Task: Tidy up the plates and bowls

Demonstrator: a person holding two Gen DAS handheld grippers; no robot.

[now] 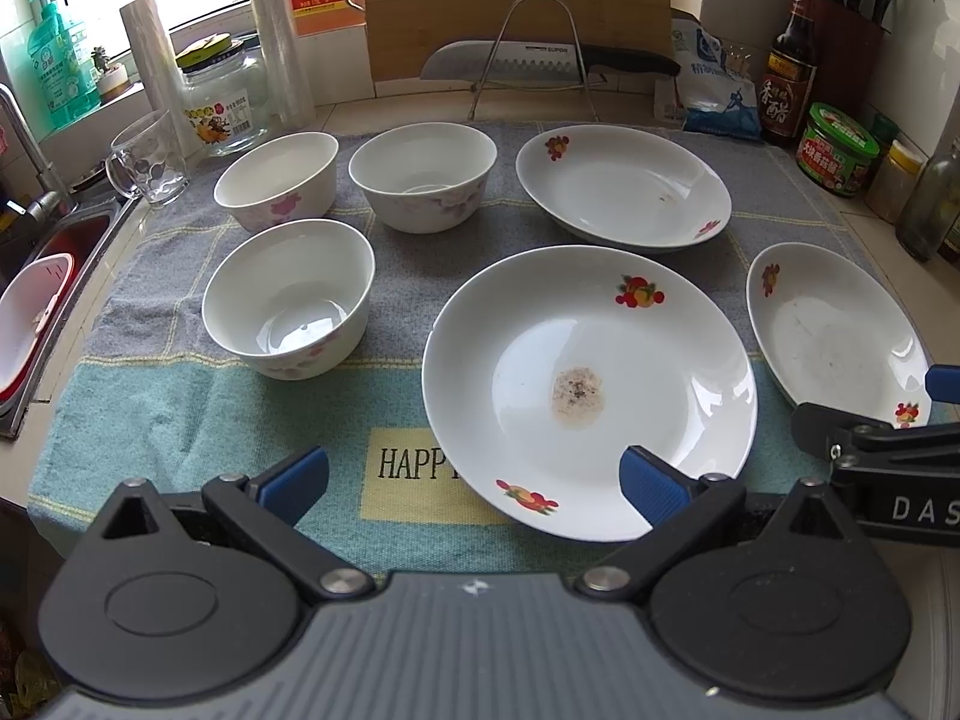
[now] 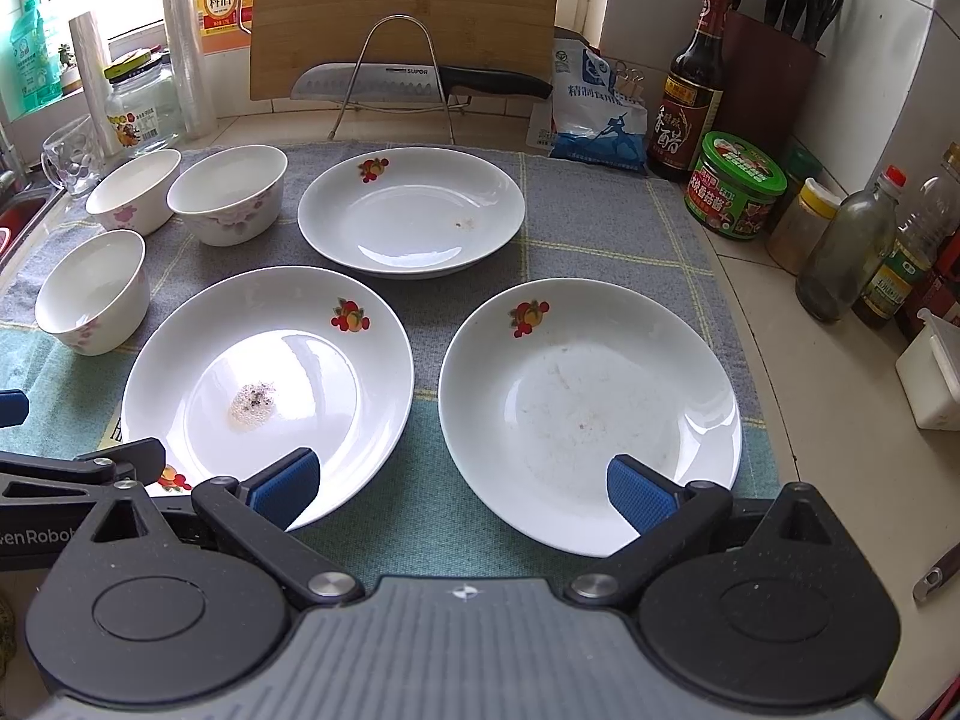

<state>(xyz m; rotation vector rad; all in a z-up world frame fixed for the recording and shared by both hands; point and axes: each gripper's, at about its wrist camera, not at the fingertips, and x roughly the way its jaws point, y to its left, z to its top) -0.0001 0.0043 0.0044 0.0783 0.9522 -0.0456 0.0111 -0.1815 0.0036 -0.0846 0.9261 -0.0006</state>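
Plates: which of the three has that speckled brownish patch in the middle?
The near plate next to the front bowl. It has a round, peppery smear at its centre; the far plate shows only a tiny speck, and the right-hand plate faint scuffs.

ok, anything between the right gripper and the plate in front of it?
Nothing visible. The right gripper is open, low at the near edge of the mat, with the smeared plate right ahead; one pad already overlaps its near rim. The plate with the crumb spot lies apart to the left, out of the path.
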